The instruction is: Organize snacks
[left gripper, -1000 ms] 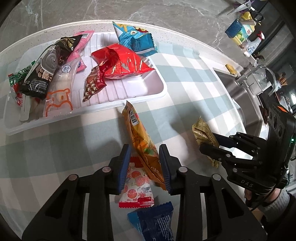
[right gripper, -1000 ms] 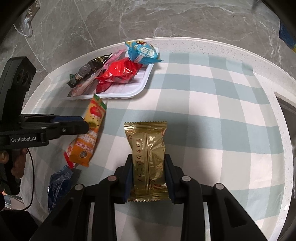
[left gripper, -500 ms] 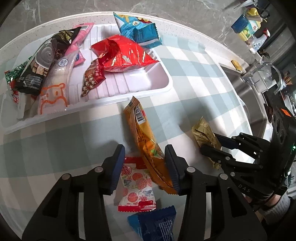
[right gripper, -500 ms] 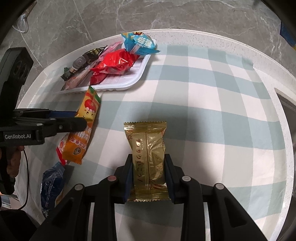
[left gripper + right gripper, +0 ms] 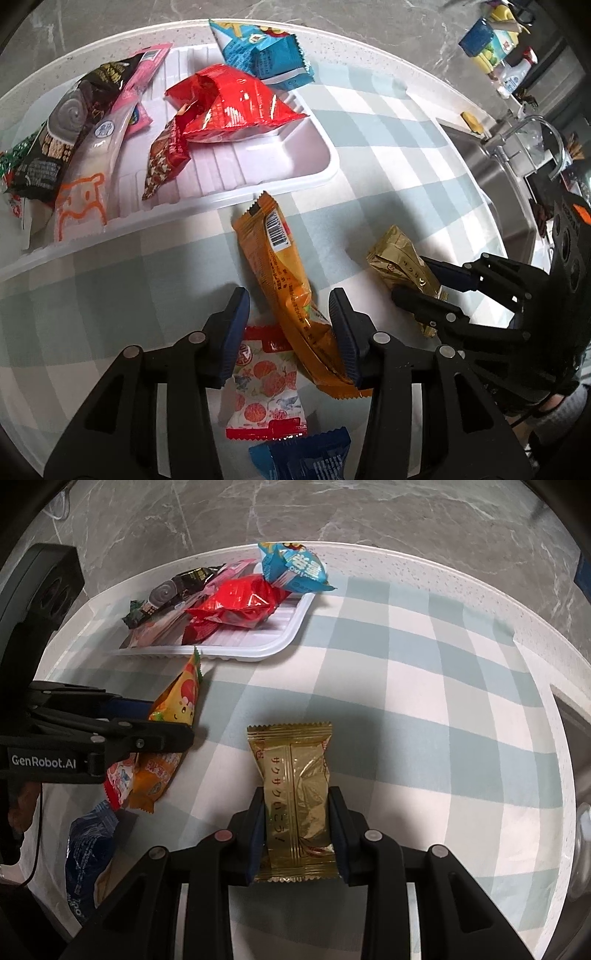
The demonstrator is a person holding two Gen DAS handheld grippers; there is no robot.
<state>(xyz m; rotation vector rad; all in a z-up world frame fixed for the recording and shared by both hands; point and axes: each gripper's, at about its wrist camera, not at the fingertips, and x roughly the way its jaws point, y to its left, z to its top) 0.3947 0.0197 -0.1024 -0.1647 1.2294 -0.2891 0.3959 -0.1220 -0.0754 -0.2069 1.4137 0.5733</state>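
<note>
A long orange snack packet (image 5: 280,266) lies on the checked cloth just in front of the white tray (image 5: 325,166). My left gripper (image 5: 289,299) is open and straddles its near end; the right pad is against the wrapper, the left pad stands clear. A red-and-white candy packet (image 5: 262,387) and a blue packet (image 5: 306,458) lie under that gripper. My right gripper (image 5: 296,794) is shut on a gold packet (image 5: 291,760), pads pressing both long sides. In the right wrist view the left gripper (image 5: 173,720) is at the left, over the orange packet (image 5: 181,698).
The tray holds a red bag (image 5: 232,103), a dark roll-cake packet (image 5: 66,122), a pale packet with an orange bear (image 5: 85,199) and others; a light blue bag (image 5: 262,51) rests on its far corner. A sink and tap (image 5: 524,140) are at the right. The table edge curves round behind.
My left gripper's jaws have widened and it has sunk closer to the cloth around the orange packet. The right gripper keeps its hold on the gold packet.
</note>
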